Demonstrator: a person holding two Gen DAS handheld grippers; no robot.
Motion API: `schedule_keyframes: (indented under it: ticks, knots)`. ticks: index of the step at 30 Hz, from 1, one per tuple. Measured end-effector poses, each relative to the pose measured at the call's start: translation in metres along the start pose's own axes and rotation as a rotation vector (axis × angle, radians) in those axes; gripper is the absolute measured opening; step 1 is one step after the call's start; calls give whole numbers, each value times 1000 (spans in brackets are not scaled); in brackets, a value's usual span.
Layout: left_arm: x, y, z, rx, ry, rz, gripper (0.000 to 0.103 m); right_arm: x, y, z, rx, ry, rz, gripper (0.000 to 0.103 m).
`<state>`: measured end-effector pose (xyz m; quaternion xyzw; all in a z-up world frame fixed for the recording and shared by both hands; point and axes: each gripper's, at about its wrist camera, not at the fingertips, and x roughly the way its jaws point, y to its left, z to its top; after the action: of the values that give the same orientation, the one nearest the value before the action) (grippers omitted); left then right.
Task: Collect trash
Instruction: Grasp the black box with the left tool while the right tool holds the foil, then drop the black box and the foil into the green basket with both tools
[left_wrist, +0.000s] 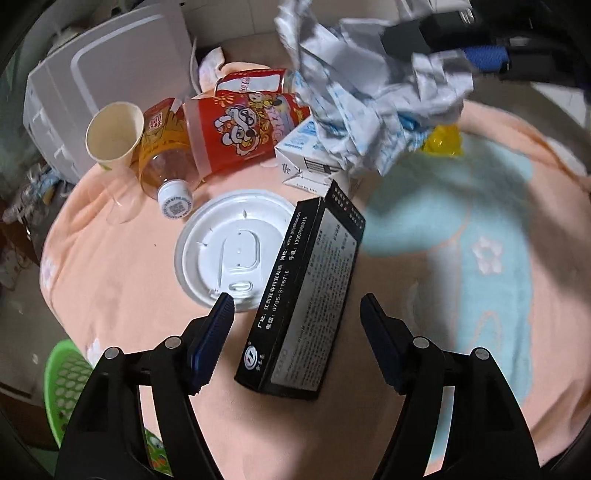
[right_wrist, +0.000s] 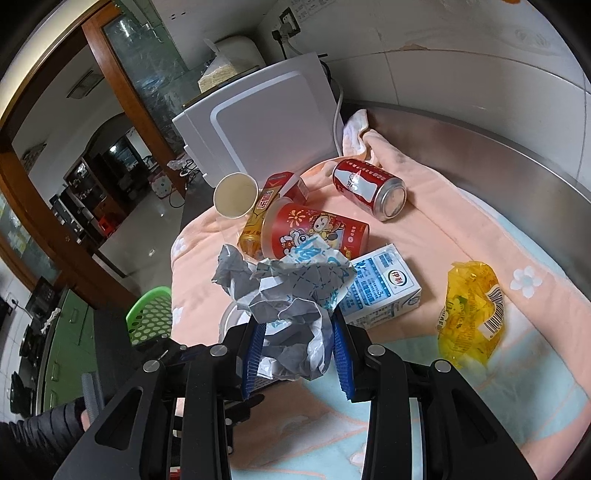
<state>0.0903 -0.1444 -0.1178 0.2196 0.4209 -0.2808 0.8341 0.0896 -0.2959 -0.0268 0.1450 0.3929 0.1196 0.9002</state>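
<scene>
My left gripper (left_wrist: 297, 306) is open, its fingers either side of a black carton (left_wrist: 306, 295) that lies on the peach towel (left_wrist: 122, 266), not touching it. A white cup lid (left_wrist: 221, 243) lies just left of the carton. My right gripper (right_wrist: 297, 339) is shut on a crumpled paper wrapper (right_wrist: 284, 295) and holds it above the towel; the wrapper also shows at the top of the left wrist view (left_wrist: 369, 92). A milk carton (right_wrist: 384, 284), red cup (right_wrist: 317, 232), cola can (right_wrist: 369, 188), paper cup (right_wrist: 234, 195), tea bottle (left_wrist: 166, 162) and yellow wrapper (right_wrist: 469, 314) lie beyond.
A white appliance (right_wrist: 266, 122) stands at the back of the counter. A green perforated basket (right_wrist: 151, 317) sits below the counter's left edge and also shows in the left wrist view (left_wrist: 66, 380). A steel surface (right_wrist: 498, 155) runs to the right.
</scene>
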Motion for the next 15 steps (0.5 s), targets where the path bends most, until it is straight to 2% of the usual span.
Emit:
schedule_keyframes:
  ticks: [2, 4, 5, 8, 15]
  knots:
    - [3, 0, -1, 2, 7, 12, 45, 0, 0, 0, 0, 0, 1, 33]
    - [5, 6, -2, -42, 20, -15, 28, 0, 0, 0, 0, -1, 2, 33]
    - [4, 11, -3, -70, 13, -33, 23, -1, 0, 0, -1, -3, 3, 33]
    - [-6, 21, -8, -118, -19, -62, 19, -2, 1, 0, -7, -4, 4, 33]
    - [-35, 43, -23, -216, -100, -162, 19, 0, 14, 1, -29, -4, 27, 33]
